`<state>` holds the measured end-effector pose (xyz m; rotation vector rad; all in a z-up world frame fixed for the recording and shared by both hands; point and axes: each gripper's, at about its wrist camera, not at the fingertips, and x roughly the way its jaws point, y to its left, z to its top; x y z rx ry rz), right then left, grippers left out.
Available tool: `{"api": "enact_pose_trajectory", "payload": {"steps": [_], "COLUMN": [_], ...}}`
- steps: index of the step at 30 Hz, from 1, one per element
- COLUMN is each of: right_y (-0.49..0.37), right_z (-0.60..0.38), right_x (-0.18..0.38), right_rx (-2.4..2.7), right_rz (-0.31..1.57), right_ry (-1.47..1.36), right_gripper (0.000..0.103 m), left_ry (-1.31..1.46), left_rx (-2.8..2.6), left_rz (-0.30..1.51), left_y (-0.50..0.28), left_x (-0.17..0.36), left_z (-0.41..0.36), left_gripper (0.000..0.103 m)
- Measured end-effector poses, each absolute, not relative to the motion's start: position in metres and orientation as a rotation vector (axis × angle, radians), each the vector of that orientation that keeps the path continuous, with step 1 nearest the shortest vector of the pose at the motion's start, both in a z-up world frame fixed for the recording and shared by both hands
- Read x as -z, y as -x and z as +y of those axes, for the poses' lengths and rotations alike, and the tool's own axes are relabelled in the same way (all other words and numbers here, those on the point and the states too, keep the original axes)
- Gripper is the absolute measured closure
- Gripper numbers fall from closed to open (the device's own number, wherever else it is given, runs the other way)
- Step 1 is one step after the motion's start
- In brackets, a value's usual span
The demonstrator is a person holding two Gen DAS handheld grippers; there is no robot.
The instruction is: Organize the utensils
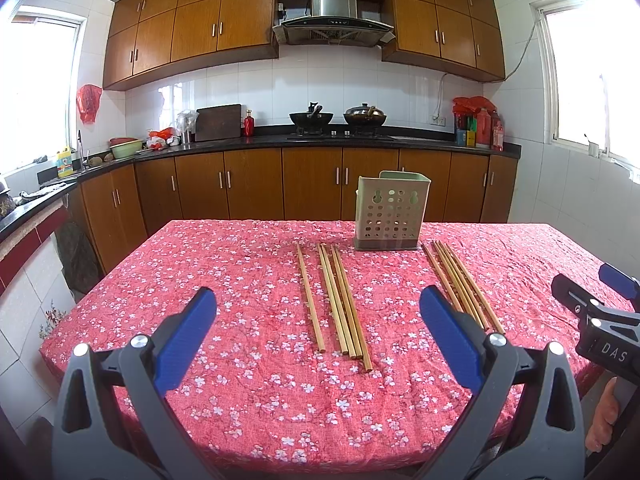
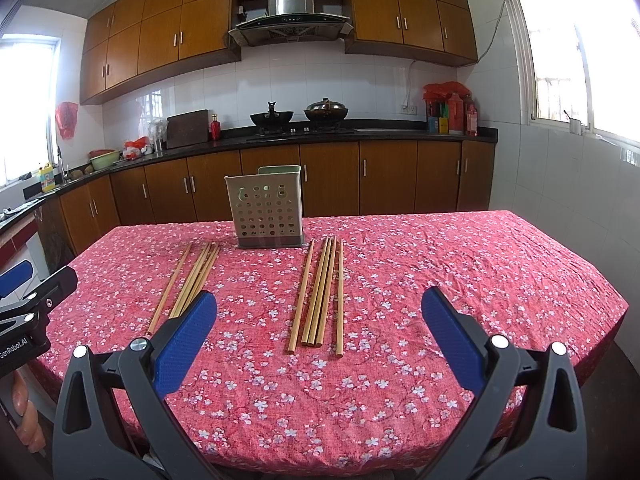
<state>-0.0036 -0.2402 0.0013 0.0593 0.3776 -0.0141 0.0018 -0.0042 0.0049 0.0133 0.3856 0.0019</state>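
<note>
A pale green perforated utensil holder [image 1: 390, 212] [image 2: 266, 213] stands upright at the far middle of the table. Two groups of several wooden chopsticks lie flat in front of it: a left group [image 1: 340, 304] [image 2: 192, 280] and a right group [image 1: 460, 280] [image 2: 320, 292]. My left gripper [image 1: 318, 300] is open and empty, held above the near table edge, short of the left group. My right gripper [image 2: 318, 302] is open and empty, above the near edge, short of the right group. It also shows at the right edge of the left wrist view [image 1: 596, 308].
The table carries a red flowered cloth [image 1: 240, 280] [image 2: 460, 280]. Behind it run wooden cabinets and a black counter [image 1: 320, 140] with two woks, bottles and a cutting board. A window and white tiled wall [image 2: 560, 160] stand to the right.
</note>
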Motion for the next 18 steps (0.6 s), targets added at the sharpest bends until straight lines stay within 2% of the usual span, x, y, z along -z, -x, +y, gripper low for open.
{"api": "enact_pose_trajectory", "payload": {"steps": [18], "right_y": [0.0035], "right_z": [-0.2415], "right_x": [0.001], "right_rx": [0.018], "right_rz": [0.379], "right_ry": [-0.062], "right_gripper": [0.002], "left_ry": [-0.014], "left_rx": [-0.001], "left_rz": [0.386], "left_y": [0.0006], "left_x": [-0.0065], "left_z": [-0.006], "left_gripper": [0.004]}}
